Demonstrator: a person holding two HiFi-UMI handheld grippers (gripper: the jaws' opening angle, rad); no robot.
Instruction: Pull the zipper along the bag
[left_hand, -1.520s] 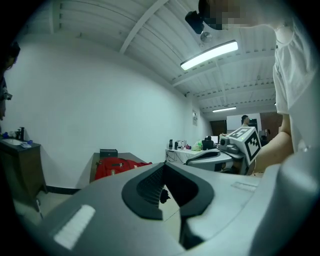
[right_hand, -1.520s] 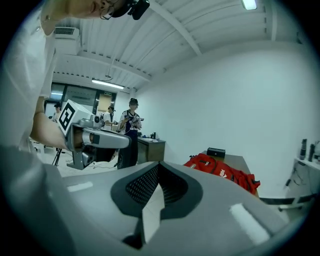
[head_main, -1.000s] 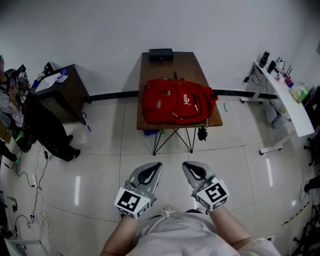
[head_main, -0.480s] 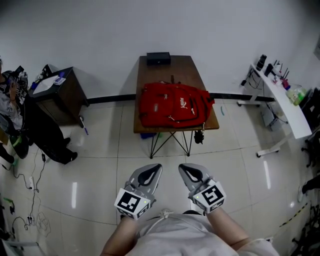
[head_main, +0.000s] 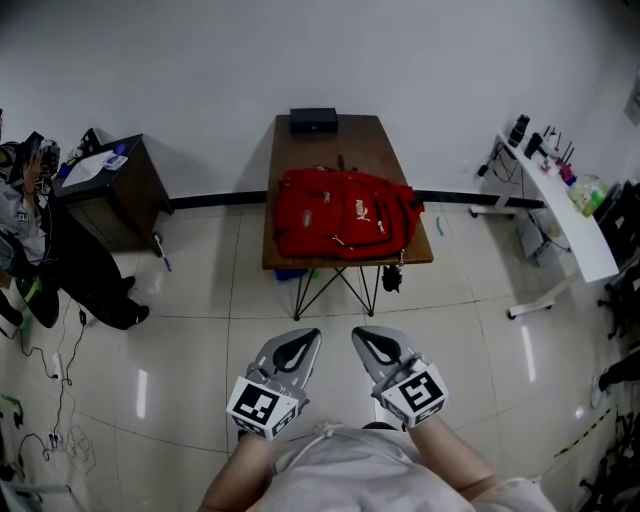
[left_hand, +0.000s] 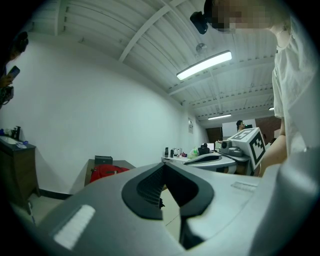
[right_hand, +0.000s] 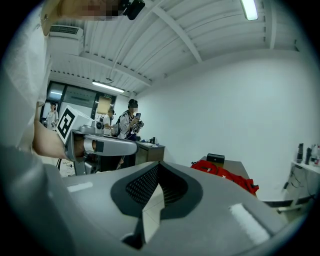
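Note:
A red backpack (head_main: 340, 215) lies flat on a brown table (head_main: 349, 140) across the room, several floor tiles away from me. It also shows small in the left gripper view (left_hand: 106, 171) and the right gripper view (right_hand: 226, 174). My left gripper (head_main: 309, 336) and right gripper (head_main: 361, 335) are held side by side close to my body, far from the bag. Both are shut with nothing between their fingers. The jaw tips meet in the left gripper (left_hand: 163, 165) and the right gripper (right_hand: 157, 165) views. The zipper pull is too small to make out.
A black box (head_main: 314, 120) sits at the table's far end, and a dark object (head_main: 392, 278) hangs under its front edge. A dark cabinet (head_main: 112, 188) and a person (head_main: 22, 205) are at the left. A white desk (head_main: 560, 200) stands at the right. Tiled floor lies between me and the table.
In the head view the table and backpack have drifted slightly left and look a little smaller. Both grippers stay shut in front of my body.

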